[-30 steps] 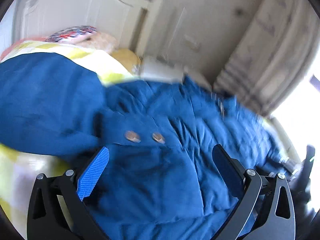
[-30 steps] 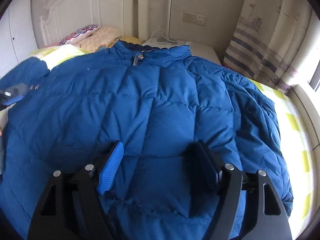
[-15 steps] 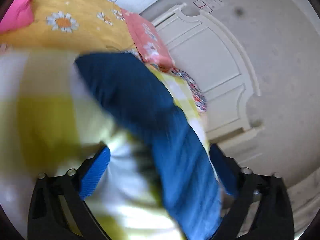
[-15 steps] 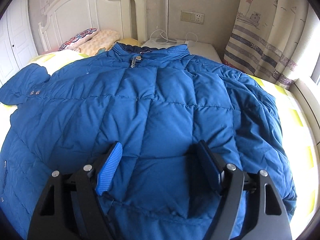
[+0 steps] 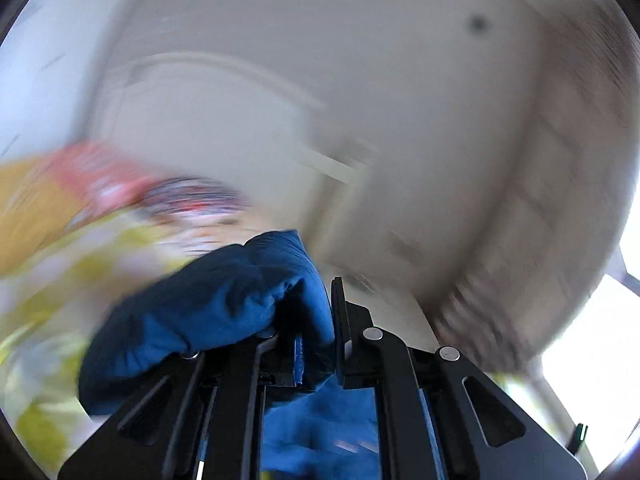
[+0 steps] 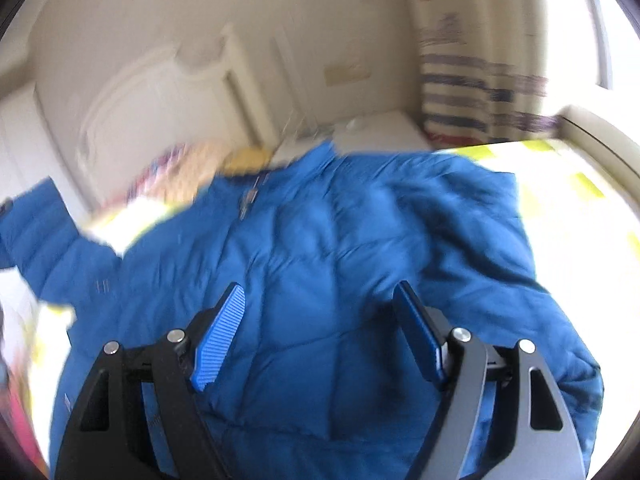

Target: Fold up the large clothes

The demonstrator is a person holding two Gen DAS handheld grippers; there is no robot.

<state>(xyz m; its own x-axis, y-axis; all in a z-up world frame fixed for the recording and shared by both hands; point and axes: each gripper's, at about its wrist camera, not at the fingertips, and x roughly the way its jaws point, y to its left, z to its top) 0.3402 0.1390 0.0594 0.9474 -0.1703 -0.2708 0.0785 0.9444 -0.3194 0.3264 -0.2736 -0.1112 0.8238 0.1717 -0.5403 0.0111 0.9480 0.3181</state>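
Blue jacket (image 6: 328,280); no legible writing, blurred.

No readable text

Both views are motion-blurred; no lettering, label, brand or number can be made out on the jacket (image 6: 328,280), the wall above it or the curtain (image 6: 480,92).
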